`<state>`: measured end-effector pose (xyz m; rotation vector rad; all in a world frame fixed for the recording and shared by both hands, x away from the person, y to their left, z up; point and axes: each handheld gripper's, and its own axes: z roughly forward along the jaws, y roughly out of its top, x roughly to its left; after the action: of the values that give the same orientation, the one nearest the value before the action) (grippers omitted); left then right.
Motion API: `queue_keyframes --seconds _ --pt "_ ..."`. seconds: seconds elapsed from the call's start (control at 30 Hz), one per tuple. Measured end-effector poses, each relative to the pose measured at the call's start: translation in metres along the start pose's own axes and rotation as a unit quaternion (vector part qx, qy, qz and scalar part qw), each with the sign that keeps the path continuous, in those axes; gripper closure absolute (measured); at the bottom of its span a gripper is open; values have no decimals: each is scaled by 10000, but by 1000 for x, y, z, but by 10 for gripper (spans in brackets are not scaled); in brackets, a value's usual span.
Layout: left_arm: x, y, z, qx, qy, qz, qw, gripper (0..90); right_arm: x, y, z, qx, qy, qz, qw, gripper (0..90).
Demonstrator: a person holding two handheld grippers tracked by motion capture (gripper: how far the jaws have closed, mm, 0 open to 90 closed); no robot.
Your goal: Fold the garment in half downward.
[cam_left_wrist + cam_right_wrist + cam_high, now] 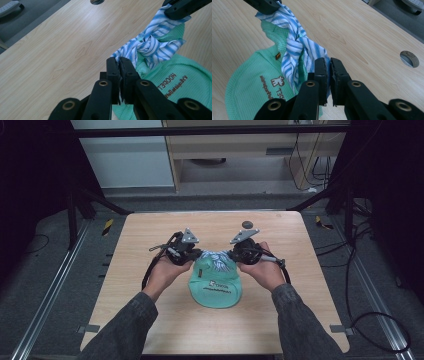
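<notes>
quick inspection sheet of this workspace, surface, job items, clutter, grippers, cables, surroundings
surface: light wooden table with a round hole near its far edge
job's things: green garment with printed lettering lies at the centre; a blue-and-white striped cloth strip is knotted over its far end
clutter: nothing seen
grippers: left gripper and right gripper each shut on one end of the striped strip
cables: a black cable loops from the left gripper; more lie on the floor at the right
surroundings: dark frame, metal floor rails, pale cabinet behind
</notes>
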<state>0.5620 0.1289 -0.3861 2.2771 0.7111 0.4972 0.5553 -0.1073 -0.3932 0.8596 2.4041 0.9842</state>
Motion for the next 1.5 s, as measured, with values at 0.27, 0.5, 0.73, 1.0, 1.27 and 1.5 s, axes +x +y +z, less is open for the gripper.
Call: queue_keyframes --seconds 0.27,0.5,0.73,1.0,1.27,1.5 --pt "-9 -7 -4 -103 -14 43 9999 868 7 -6 -5 -62 38 -62 10000 844" --pt "-16 -14 -5 -108 -30 87 9999 868 15 -16 -5 -59 87 -107 9999 844" --pt "-20 -22 -4 -111 -99 31 9999 868 20 -22 -5 -56 131 -139 9998 843" --pt "-26 -32 -6 -160 -131 6 9998 867 30 -28 -7 -69 198 -214 9995 842" --pt "-32 -40 -6 -272 -194 -89 9994 867 35 -34 -8 -41 222 -272 9994 842" --pt "-37 -45 -5 -284 -231 -70 9993 866 37 -39 -8 -13 243 -315 9992 842"
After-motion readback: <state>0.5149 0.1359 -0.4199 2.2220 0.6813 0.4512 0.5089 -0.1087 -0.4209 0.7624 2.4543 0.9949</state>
